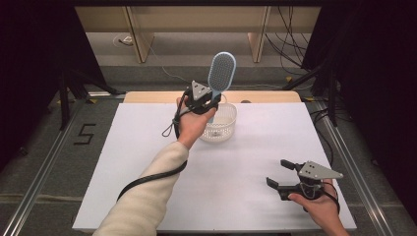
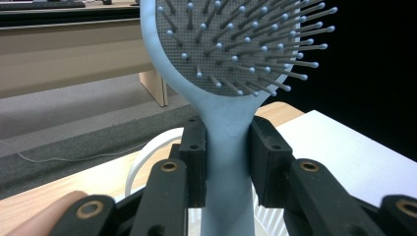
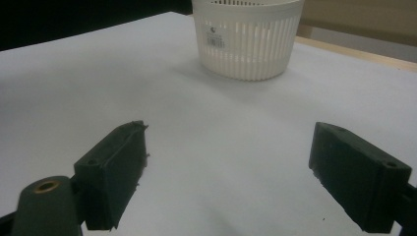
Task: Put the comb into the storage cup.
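1. The left gripper (image 1: 212, 102) is clamped on the brush (image 1: 221, 73), its two jaws pressing the handle from either side just below the head.
2. The brush stands upright in that grip: its long axis runs near vertical, head up and handle down. In the left gripper view the brush (image 2: 227, 123) shows its bristled face, grey pad and ball-tipped pins, turned toward the camera.
3. A small moulded mark sits on the neck between the jaws; it is too small to read.
4. Just below and beyond the left gripper stands the basket (image 1: 222, 123), white and slotted; the handle's lower end hangs over its near rim.
5. The right gripper (image 1: 278, 173) is held low over the table (image 1: 255, 147), well apart from the left one, its jaws spread wide with nothing between them.
6. Ahead of the right gripper (image 3: 228, 177) the basket (image 3: 246, 42) carries a white label with a barcode and small print that cannot be read.
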`<state>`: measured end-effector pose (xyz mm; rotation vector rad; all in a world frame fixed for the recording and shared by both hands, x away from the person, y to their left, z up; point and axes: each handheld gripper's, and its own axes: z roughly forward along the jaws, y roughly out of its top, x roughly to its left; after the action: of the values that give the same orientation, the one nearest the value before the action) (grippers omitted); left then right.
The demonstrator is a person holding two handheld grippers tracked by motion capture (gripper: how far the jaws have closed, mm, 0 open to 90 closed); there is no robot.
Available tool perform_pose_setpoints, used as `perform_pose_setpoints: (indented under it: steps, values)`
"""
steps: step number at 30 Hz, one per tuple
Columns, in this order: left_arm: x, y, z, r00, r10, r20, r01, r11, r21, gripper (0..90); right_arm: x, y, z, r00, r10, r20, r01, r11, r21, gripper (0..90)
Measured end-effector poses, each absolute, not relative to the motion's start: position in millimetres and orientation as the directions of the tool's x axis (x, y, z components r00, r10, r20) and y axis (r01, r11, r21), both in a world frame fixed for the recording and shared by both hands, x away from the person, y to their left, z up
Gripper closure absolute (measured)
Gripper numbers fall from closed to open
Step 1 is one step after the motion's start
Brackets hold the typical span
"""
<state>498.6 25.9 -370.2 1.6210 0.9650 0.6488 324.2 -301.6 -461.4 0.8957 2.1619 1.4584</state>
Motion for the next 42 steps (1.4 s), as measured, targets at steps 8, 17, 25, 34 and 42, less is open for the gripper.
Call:
perform_pose_setpoints:
  steps: [8,17,25,34,42]
  values:
    - [501.9,25.0,-372.2,0.513,0.856,-0.067,0.262,-0.082,0.961,70.0,324.3,-301.8,-461.4,-0.724,0.689,0.035,0.291,0.259,0.921,15.5]
    - [505.0,25.2,-376.6,0.506,0.86,-0.073,0.271,-0.077,0.959,69.9,324.2,-301.7,-461.3,-0.724,0.688,0.034,0.289,0.259,0.921,15.5]
    - [507.1,24.2,-378.5,0.508,0.859,-0.07,0.269,-0.082,0.96,70.0,324.4,-301.7,-461.6,-0.725,0.688,0.033,0.29,0.26,0.921,15.5]
    - [509.2,22.5,-380.9,0.513,0.856,-0.067,0.269,-0.086,0.959,69.9,324.5,-301.6,-461.7,-0.725,0.688,0.035,0.289,0.258,0.922,15.5]
    - [510.9,21.9,-382.9,0.512,0.856,-0.068,0.273,-0.087,0.958,69.9,324.5,-301.6,-461.7,-0.726,0.687,0.037,0.292,0.259,0.921,15.5]
